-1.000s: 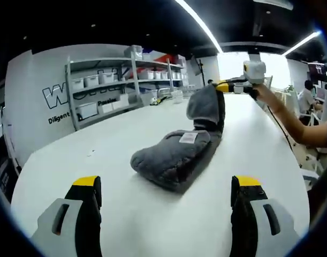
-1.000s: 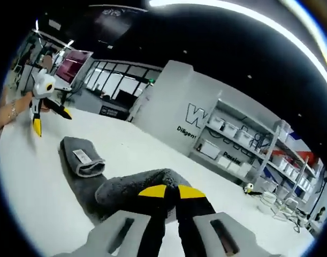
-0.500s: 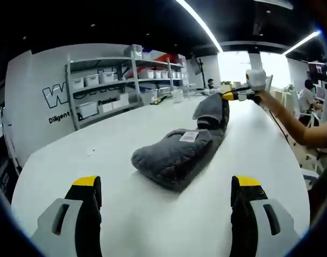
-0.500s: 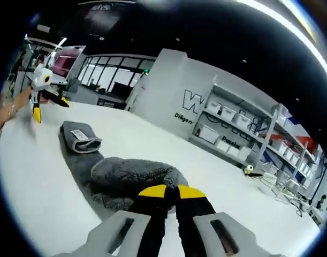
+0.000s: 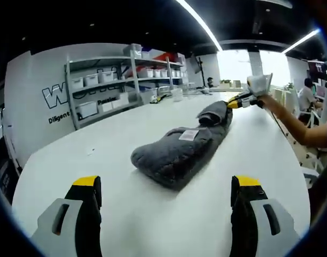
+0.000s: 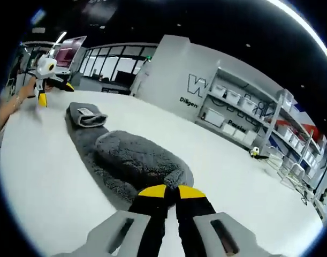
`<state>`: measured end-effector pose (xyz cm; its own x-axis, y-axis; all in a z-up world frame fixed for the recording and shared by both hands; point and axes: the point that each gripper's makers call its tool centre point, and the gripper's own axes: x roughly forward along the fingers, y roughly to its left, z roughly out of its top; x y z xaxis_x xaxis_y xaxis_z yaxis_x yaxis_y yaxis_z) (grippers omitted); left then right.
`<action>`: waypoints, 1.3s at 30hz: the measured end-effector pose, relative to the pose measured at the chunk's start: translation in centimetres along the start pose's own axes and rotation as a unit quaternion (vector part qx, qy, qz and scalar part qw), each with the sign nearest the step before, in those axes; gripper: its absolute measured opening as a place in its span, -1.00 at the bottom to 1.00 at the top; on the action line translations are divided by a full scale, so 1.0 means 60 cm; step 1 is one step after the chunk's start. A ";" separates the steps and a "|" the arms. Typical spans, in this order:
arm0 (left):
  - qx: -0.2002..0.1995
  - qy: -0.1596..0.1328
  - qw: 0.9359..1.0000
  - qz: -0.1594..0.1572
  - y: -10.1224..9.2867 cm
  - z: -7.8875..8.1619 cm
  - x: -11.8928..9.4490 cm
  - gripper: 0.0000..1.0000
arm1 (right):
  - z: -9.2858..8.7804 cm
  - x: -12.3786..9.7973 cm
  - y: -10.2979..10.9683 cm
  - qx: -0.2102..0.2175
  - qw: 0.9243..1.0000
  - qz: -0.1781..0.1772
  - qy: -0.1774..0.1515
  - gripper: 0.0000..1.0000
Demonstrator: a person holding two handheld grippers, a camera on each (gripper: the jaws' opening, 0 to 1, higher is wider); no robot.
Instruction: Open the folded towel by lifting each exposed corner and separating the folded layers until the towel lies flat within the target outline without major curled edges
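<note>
R gripper (image 6: 172, 191): yellow-tipped jaws pressed together at the near edge of the thick grey terry towel (image 6: 126, 160), apparently pinching a corner of it; fabric betw. the tips can't be confirmed. Just ahead of the jaws a folded-back hump of pile; beyond it a flat strip runs to a still-folded end w/ a white label (image 6: 85, 111).

L gripper (image 5: 166, 184): jaws wide apart, nothing betw. them, well short of the towel's folded end on the white table (image 5: 72, 155).

No target outline discernible.

Risks, as judged:
- R pull w/ folded end unpinned → whole towel slides, layers don't part.
- Thin pinch → corner slips, flops, curls.
- Hump could land as a crease.
</note>
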<state>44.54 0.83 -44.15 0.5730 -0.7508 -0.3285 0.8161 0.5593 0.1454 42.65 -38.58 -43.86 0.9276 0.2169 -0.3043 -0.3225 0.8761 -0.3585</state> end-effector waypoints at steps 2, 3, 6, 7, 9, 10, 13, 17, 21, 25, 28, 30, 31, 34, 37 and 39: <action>0.000 0.001 1.000 0.000 0.003 0.000 0.002 0.99 | -0.012 0.000 0.002 0.003 1.000 0.006 0.013 -0.97; 0.000 0.001 1.000 0.001 0.004 0.000 0.002 0.99 | -0.020 -0.001 0.005 0.002 1.000 0.010 0.024 -0.97; 0.000 0.001 1.000 0.001 0.007 0.001 0.003 0.99 | -0.038 0.000 0.008 0.000 0.999 0.013 0.042 -0.97; -0.001 0.001 1.000 0.001 0.008 0.001 0.004 0.99 | -0.041 -0.001 0.006 0.000 0.999 0.012 0.043 -0.97; 0.000 0.002 1.000 0.001 0.008 0.001 0.004 0.99 | -0.044 -0.001 0.004 0.004 0.999 0.013 0.045 -0.97; 0.000 0.003 1.000 0.001 0.008 0.000 0.005 0.99 | -0.046 -0.001 0.004 0.004 0.999 0.014 0.047 -0.97; 0.000 0.004 1.000 0.002 0.010 0.001 0.006 0.99 | -0.052 0.006 0.000 -0.005 0.998 0.009 0.058 -0.97; 0.001 0.005 1.000 0.002 0.009 -0.001 0.006 0.99 | -0.055 0.017 -0.008 -0.011 0.998 0.008 0.069 -0.97; 0.000 0.005 1.000 0.002 0.008 -0.001 0.006 0.99 | -0.057 0.027 -0.015 -0.012 0.997 0.004 0.075 -0.97; 0.001 0.006 1.000 0.002 0.006 -0.002 0.005 0.99 | -0.060 0.038 -0.020 -0.016 0.996 0.000 0.087 -0.97; 0.001 0.007 1.000 0.002 0.004 -0.004 0.004 0.99 | -0.060 0.046 -0.023 -0.020 0.996 -0.001 0.092 -0.97; 0.001 0.007 1.000 0.002 0.003 -0.004 0.004 0.99 | -0.060 0.050 -0.027 -0.020 0.995 -0.003 0.094 -0.97; 0.002 0.007 1.000 0.001 0.002 -0.004 0.004 0.99 | -0.060 0.051 -0.028 -0.020 0.995 -0.003 0.094 -0.97; 0.001 0.008 1.000 0.000 0.002 -0.005 0.004 0.99 | -0.062 0.057 -0.030 -0.020 0.995 -0.004 0.098 -0.97; 0.001 0.010 1.000 0.000 0.004 -0.006 0.005 0.99 | -0.066 0.059 -0.031 -0.020 0.995 -0.004 0.102 -0.97; 0.002 0.010 1.000 -0.002 0.003 -0.005 0.006 0.99 | -0.068 0.060 -0.032 -0.019 0.994 -0.006 0.105 -0.97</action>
<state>44.87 0.80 -44.53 0.5690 -0.7454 -0.3473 0.8182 0.5555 0.1482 45.84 -41.23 -47.86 0.8727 0.1091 -0.4759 -0.3226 0.8605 -0.3943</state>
